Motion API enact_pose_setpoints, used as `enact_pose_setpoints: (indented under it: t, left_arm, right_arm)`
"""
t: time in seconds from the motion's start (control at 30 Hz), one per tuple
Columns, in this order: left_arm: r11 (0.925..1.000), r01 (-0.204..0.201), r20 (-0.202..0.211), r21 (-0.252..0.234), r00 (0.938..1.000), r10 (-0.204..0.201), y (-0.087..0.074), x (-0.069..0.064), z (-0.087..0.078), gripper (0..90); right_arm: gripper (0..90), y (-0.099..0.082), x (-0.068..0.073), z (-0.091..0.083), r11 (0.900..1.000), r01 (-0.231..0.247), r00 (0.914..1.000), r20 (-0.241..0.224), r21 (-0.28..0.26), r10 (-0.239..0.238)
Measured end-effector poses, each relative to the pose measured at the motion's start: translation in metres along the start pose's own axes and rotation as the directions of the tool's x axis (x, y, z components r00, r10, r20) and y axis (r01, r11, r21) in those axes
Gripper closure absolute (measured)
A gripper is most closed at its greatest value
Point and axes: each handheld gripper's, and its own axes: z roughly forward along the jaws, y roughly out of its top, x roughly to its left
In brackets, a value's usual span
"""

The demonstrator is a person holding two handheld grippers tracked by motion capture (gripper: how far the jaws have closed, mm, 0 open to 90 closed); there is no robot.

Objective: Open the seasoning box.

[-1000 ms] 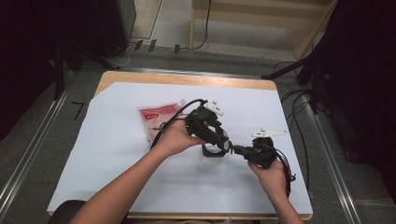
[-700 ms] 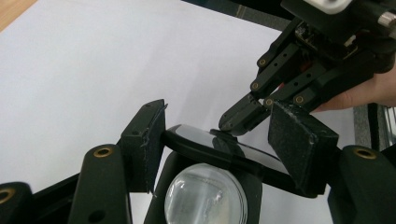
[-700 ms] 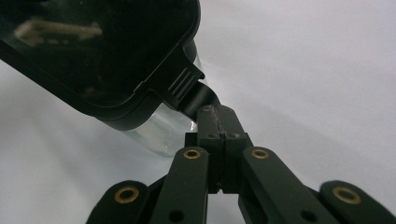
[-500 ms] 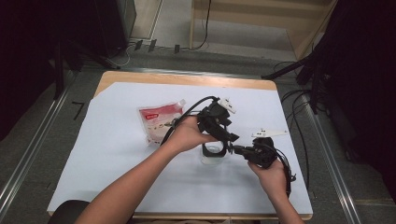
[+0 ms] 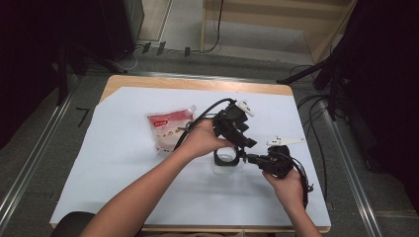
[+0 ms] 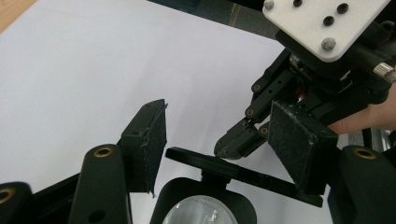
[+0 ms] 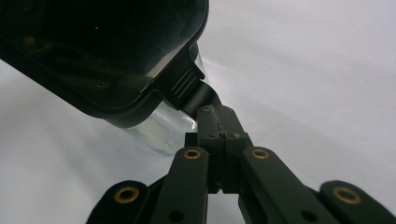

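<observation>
White sheet (image 5: 123,163) over wooden table (image 5: 148,81), grey floor (image 5: 44,128) around.

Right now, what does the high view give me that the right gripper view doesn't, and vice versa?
High view: the red-and-white pouch lying on the white sheet, the table edge, both forearms, and the left gripper above the container with its jaws apart.
Right gripper view: a close look at the right gripper, jaws shut on the ribbed tab of the dark lid, and the clear wall of the container below it.
Both: the container, its lid, the right gripper and the white sheet.
</observation>
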Motion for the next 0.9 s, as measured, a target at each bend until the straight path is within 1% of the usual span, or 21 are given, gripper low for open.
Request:
enact_pose_setpoints:
  t: [0.03,0.1,0.13,0.17,0.2,0.23,0.33,0.37,0.4,0.43,0.5,0.53,0.57,0.6,0.63,0.67,0.73,0.77,0.8,0.83,0.9]
  left_arm:
    - [1.0000,0.000,0.000,0.000,1.0000,0.000,0.000,0.000,0.000,37.7]
    - [0.9997,0.004,-0.007,-0.024,1.0000,-0.004,0.001,0.001,-0.011,37.4]
    - [0.9997,0.004,-0.007,-0.024,1.0000,-0.004,0.001,0.001,-0.011,37.5]
    - [0.9993,0.009,-0.009,-0.035,0.9999,-0.010,0.001,0.001,-0.016,37.5]
    - [0.9996,0.003,-0.018,-0.030,0.9998,-0.003,-0.001,0.002,-0.024,37.5]
    - [0.9996,0.003,-0.018,-0.030,0.9998,-0.003,-0.001,0.002,-0.024,37.7]
    - [0.9992,0.010,-0.029,-0.039,0.9995,-0.012,-0.007,0.004,-0.040,37.7]
    - [0.9992,0.010,-0.029,-0.039,0.9995,-0.012,-0.007,0.004,-0.040,37.7]
    - [0.9981,0.025,-0.016,-0.056,0.9995,-0.026,-0.010,0.006,-0.049,37.5]
    - [0.9981,0.025,-0.016,-0.056,0.9995,-0.026,-0.010,0.006,-0.049,37.5]
    - [0.9970,0.042,-0.018,-0.065,0.9989,-0.044,-0.015,0.007,-0.055,37.7]
    - [0.9967,0.048,-0.026,-0.065,0.9984,-0.050,-0.018,0.009,-0.056,39.7]
    - [0.9958,0.061,-0.021,-0.069,0.9978,-0.062,-0.021,0.010,-0.057,39.7]
    - [0.9933,0.091,0.000,-0.071,0.9958,-0.091,-0.028,0.014,-0.056,42.9]
    - [0.9933,0.091,0.000,-0.071,0.9958,-0.091,-0.028,0.014,-0.056,45.0]
    - [0.9916,0.117,0.015,-0.056,0.9931,-0.116,-0.034,0.016,-0.050,45.1]
    - [0.9924,0.118,0.027,-0.035,0.9928,-0.117,-0.039,0.016,-0.042,50.1]
    - [0.9924,0.118,0.027,-0.035,0.9928,-0.117,-0.039,0.016,-0.042,51.1]
    - [0.9926,0.119,0.047,-0.024,0.9919,-0.118,-0.040,0.014,-0.036,54.3]
    - [0.9926,0.119,0.047,-0.024,0.9919,-0.118,-0.040,0.014,-0.036,58.5]
    - [0.9929,0.117,0.070,-0.021,0.9909,-0.115,-0.040,0.012,-0.029,63.1]
  right_arm:
    - [90.0,0.000,0.000,0.000,1.0000,0.000,1.0000,0.000,0.000,0.000]
    - [90.0,0.000,0.000,0.000,1.0000,0.001,1.0000,0.001,0.000,-0.001]
    - [90.0,0.000,0.000,0.000,1.0000,0.001,1.0000,0.001,0.000,-0.001]
    - [90.0,0.000,0.000,0.000,1.0000,0.002,1.0000,0.001,0.001,-0.002]
    - [90.0,0.000,0.000,0.001,1.0000,0.000,1.0000,0.002,0.000,0.000]
    - [90.0,0.000,0.000,0.001,1.0000,0.000,1.0000,0.002,0.000,0.000]
    - [90.0,0.000,0.000,0.001,1.0000,0.001,1.0000,0.001,0.001,-0.001]
    - [90.0,0.000,0.000,0.001,1.0000,0.001,1.0000,0.001,0.001,-0.001]
    - [90.0,0.000,0.000,0.000,1.0000,0.001,1.0000,0.003,0.003,-0.001]
    - [90.0,0.000,0.000,0.000,1.0000,0.001,1.0000,0.003,0.003,-0.001]
    - [90.0,0.000,0.000,0.001,1.0000,0.000,1.0000,0.005,0.001,0.000]
    - [90.0,0.000,0.000,0.001,1.0000,0.000,1.0000,0.005,0.001,0.000]
    - [90.0,0.000,0.000,0.001,1.0000,0.000,1.0000,0.005,0.001,0.000]
    - [90.0,0.000,0.000,0.001,1.0000,0.000,1.0000,0.007,0.003,0.000]
    - [90.0,0.000,0.000,0.001,1.0000,0.000,1.0000,0.008,0.004,0.000]
    - [90.0,0.000,0.000,0.001,1.0000,-0.001,1.0000,0.008,0.005,0.001]
    - [90.0,0.000,0.000,0.001,1.0000,-0.002,1.0000,0.007,0.005,0.002]
    - [90.0,0.000,0.000,0.001,1.0000,-0.002,1.0000,0.008,0.005,0.002]
    - [90.0,0.000,0.000,0.001,1.0000,-0.003,1.0000,0.007,0.006,0.003]
    - [90.0,0.000,0.000,0.001,1.0000,-0.003,1.0000,0.007,0.006,0.003]
    - [90.0,0.000,0.000,0.001,1.0000,-0.002,1.0000,0.009,0.006,0.002]
